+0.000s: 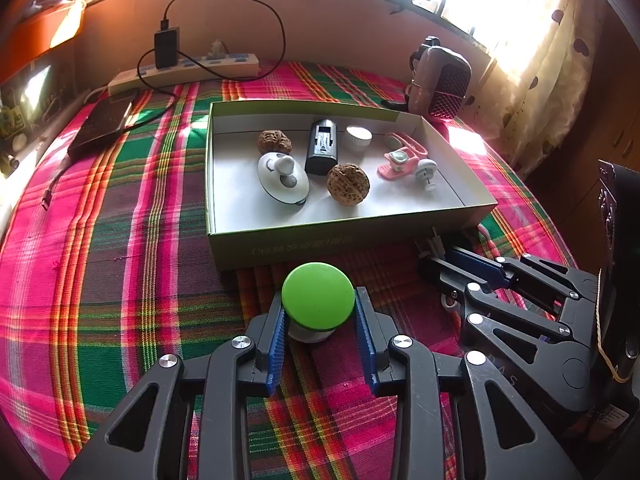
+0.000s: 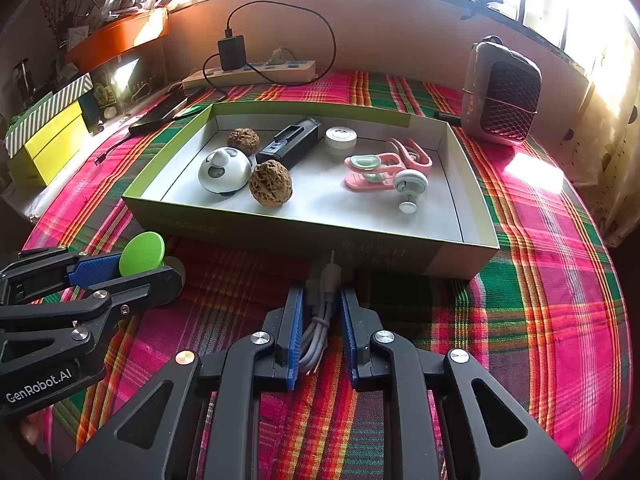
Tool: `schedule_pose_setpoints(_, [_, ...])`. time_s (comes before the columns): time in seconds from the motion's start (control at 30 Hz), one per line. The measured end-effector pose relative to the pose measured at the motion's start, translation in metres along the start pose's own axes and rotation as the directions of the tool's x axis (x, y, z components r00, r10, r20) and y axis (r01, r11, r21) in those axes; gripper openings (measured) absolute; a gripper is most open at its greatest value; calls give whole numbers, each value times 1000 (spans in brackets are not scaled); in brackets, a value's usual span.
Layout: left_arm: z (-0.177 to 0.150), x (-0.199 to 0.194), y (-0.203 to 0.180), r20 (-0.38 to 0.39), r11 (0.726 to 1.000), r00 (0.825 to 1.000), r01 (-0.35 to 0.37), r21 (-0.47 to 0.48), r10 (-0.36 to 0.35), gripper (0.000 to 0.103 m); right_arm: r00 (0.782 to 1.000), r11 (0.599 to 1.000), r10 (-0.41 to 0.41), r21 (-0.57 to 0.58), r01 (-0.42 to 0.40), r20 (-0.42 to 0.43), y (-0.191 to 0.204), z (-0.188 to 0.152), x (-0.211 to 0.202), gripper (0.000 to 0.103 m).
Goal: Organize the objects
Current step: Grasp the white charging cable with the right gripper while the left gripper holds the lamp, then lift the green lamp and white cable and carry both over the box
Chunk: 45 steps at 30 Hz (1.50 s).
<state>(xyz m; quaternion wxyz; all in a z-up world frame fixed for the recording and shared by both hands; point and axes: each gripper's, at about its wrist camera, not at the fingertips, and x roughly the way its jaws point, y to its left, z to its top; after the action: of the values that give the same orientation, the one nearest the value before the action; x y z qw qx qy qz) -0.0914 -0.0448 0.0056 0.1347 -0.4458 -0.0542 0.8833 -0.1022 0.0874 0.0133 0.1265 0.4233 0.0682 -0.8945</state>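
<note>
Pinching a round green-capped jar (image 1: 318, 296), the left gripper (image 1: 320, 316) sits beside the right gripper (image 2: 320, 312), clamped on a coiled grey cable (image 2: 320, 320).

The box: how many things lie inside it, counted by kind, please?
Inside the box:
Walnuts: 2
Black battery-like block: 1
White jar: 1
White round gadget: 1
Pink toy scooter: 1
Total: 6

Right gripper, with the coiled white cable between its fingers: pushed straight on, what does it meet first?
Probably the near wall of the green cardboard box; the right gripper points at it, shut on the coiled white cable, whose plug nearly touches.
</note>
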Motion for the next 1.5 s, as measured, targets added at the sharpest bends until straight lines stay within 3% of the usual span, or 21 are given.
schedule_pose_setpoints(1.5, [2,-22,-14,45,1000,999,-15,21,14,27,995,997,76,17,-77,66,-12,-4,-31,18])
